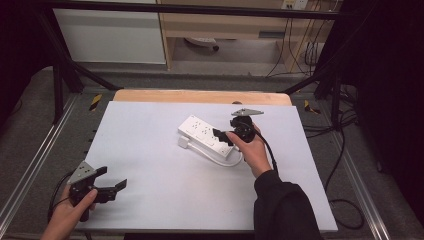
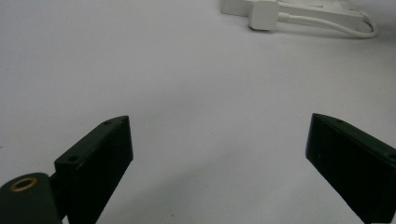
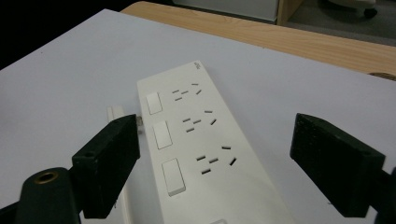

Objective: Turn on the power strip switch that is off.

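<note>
White table sheet (image 1: 165,185) covers most of the wooden tabletop (image 1: 200,96), bare strip at the far edge. White power strip (image 1: 206,134) lies flat right of centre, angled, three switches and three socket groups facing up in the right gripper view. Its white cable (image 1: 225,159) loops off the near end; white plug (image 2: 262,14) sits just beside the strip's body. Right gripper (image 1: 223,136) sits over the strip's near end, jaws spread wide on either side of the body, pads not pressing it. Left gripper (image 1: 116,186) is near the front-left corner, well apart from the strip, jaws spread over bare sheet, nothing between them.
</note>
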### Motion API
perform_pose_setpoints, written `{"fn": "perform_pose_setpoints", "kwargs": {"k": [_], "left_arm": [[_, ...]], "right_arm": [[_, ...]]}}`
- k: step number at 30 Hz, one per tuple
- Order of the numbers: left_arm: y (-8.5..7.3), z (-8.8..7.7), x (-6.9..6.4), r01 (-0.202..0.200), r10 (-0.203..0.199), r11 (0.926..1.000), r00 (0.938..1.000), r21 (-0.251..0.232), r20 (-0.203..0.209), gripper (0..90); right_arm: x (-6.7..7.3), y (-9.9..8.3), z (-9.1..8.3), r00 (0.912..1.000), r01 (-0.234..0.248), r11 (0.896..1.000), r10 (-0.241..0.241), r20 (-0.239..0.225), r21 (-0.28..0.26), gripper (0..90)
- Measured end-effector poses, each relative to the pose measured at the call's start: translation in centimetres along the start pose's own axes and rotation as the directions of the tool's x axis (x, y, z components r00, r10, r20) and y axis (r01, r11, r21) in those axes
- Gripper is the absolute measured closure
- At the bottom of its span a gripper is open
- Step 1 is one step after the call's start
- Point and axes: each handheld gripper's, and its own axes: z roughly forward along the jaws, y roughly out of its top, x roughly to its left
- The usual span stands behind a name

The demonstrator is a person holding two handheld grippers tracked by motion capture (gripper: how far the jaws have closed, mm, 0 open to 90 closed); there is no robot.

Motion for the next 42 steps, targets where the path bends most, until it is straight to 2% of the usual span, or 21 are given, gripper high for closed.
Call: {"fn": "perform_pose_setpoints", "kwargs": {"k": [5,15,26,36,42], "left_arm": [[0.0,0.0,0.0,-0.001,0.001,1.0,1.0,0.001,0.001,7.6],[0.0,0.0,0.0,-0.003,0.003,1.0,1.0,0.0,0.003,7.6],[0.0,0.0,0.0,-0.004,0.004,1.0,1.0,0.001,0.004,7.6],[0.0,0.0,0.0,-0.003,0.003,1.0,1.0,0.001,0.005,7.6],[-0.1,0.0,0.0,-0.002,0.002,1.0,1.0,0.001,0.005,7.7]], "right_arm": [[0.1,-0.1,0.4,1.0,0.003,1.0,-0.003,-0.007,0.001,20.6],[0.7,-0.4,1.2,0.9995,0.008,1.0,-0.007,-0.031,0.008,33.4],[0.9,-0.7,1.7,0.9991,0.013,1.0,-0.012,-0.041,0.022,41.4],[1.3,-1.2,2.0,0.9975,0.063,0.998,-0.062,-0.034,0.026,64.7],[1.6,-1.8,2.6,0.9964,0.065,0.997,-0.064,-0.055,0.029,77.8]]}}
